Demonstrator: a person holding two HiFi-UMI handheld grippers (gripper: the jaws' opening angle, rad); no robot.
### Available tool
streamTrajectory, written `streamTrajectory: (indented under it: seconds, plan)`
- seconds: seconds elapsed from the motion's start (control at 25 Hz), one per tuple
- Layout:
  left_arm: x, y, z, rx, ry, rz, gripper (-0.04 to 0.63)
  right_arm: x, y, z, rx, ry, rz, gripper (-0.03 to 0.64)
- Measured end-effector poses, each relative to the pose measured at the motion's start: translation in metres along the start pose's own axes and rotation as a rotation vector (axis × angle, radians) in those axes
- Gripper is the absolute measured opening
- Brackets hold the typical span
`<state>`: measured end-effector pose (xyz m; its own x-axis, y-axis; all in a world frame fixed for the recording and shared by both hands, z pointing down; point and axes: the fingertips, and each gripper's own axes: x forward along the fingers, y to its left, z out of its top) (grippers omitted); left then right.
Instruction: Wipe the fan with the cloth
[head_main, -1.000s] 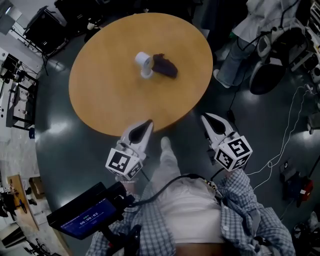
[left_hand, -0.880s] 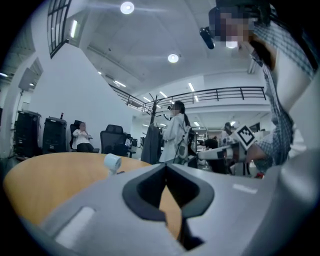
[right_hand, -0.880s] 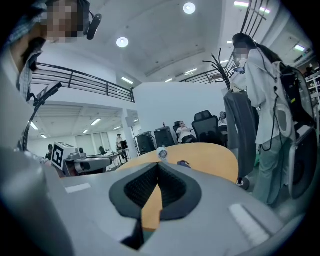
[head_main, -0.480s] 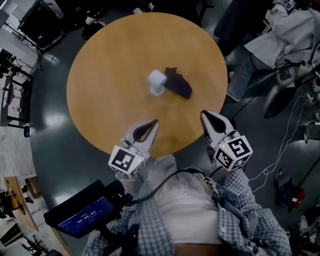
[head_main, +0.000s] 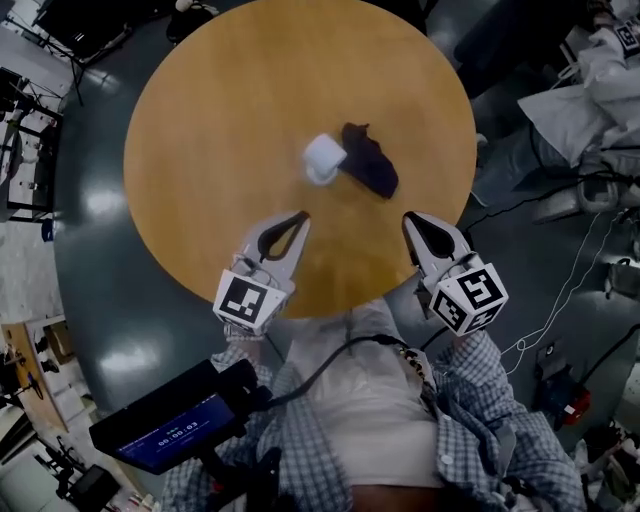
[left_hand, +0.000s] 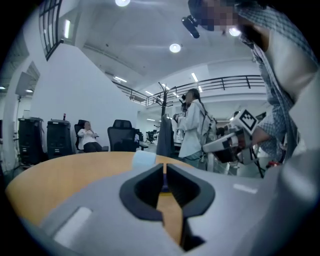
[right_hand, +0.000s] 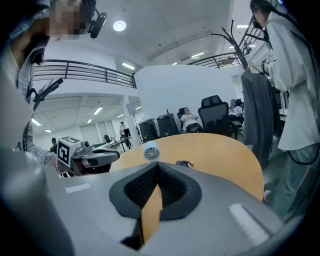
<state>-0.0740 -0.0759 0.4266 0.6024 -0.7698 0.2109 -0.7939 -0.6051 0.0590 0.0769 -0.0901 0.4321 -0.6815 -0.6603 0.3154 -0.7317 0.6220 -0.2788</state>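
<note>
My left gripper (head_main: 299, 217) and right gripper (head_main: 409, 219) are closed, empty, over the near edge of the worktop (head_main: 210, 110). The dark cloth (head_main: 371, 162) lies ahead beside the white fan (head_main: 323, 158), nearer my right gripper.

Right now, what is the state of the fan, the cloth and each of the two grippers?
fan: on the table, untouched; whether it is running cannot be told.
cloth: crumpled, lying beside the fan, not picked up.
left gripper: shut, empty, at the table's near edge.
right gripper: shut, empty, at the table's near edge.
</note>
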Motion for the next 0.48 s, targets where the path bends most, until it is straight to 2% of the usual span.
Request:
streamTrajectory:
  seconds: [0.12,0.24,0.36,0.48]
  plan:
    - [0.004,0.014,-0.009,0.03,-0.022,0.042,0.041,0.008,0.0,0.0,-0.016,0.024,0.021,0.003]
    - [0.015,0.03,-0.021,0.026,-0.002,0.072,0.109,0.02,-0.002,0.001,-0.033,0.04,0.042,0.003]
    - [0.029,0.039,-0.035,0.005,0.026,0.061,0.201,0.031,-0.005,0.002,-0.036,0.054,0.051,0.003]
    - [0.042,0.046,-0.051,0.001,0.058,0.052,0.234,0.039,-0.012,-0.005,-0.032,0.074,0.051,0.003]
